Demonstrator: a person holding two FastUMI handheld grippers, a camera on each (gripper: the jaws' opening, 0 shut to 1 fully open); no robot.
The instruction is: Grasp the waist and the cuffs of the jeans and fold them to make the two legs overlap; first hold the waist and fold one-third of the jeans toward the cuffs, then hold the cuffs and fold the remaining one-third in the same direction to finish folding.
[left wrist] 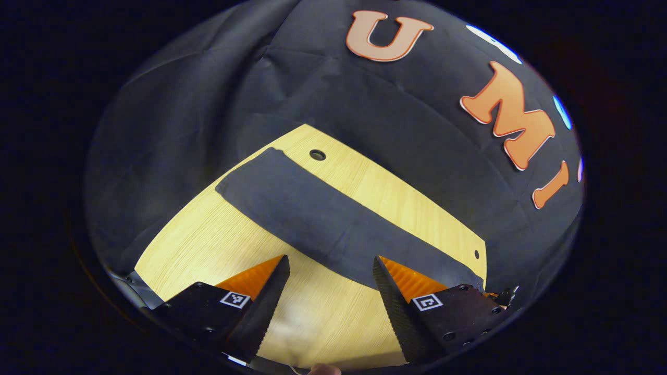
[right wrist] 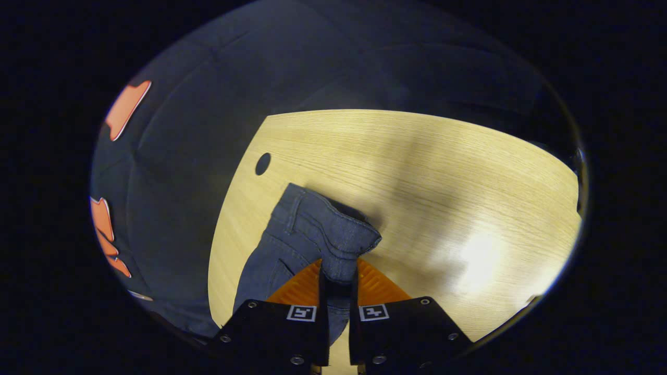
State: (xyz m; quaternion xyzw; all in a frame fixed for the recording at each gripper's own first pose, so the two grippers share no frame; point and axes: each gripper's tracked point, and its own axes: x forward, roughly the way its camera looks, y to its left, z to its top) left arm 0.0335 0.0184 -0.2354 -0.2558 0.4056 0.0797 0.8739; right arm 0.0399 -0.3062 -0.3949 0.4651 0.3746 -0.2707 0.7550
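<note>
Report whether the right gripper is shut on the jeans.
Shut: the right gripper has both fingers pinching the waist of the jeans.

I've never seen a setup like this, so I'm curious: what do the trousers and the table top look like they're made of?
The jeans look like blue-grey denim: a matte woven cloth with stitched seams and a thick waistband, pinched in the right gripper. The table looks like pale wood or a wood-look laminate: fine straight grain lines and a soft glare patch suggest a smooth, slightly glossy finish. Which of the two it is cannot be told.

A recording booth: black cloth wall [left wrist: 208, 104] draped behind a pale wooden table [right wrist: 443, 172].
</note>
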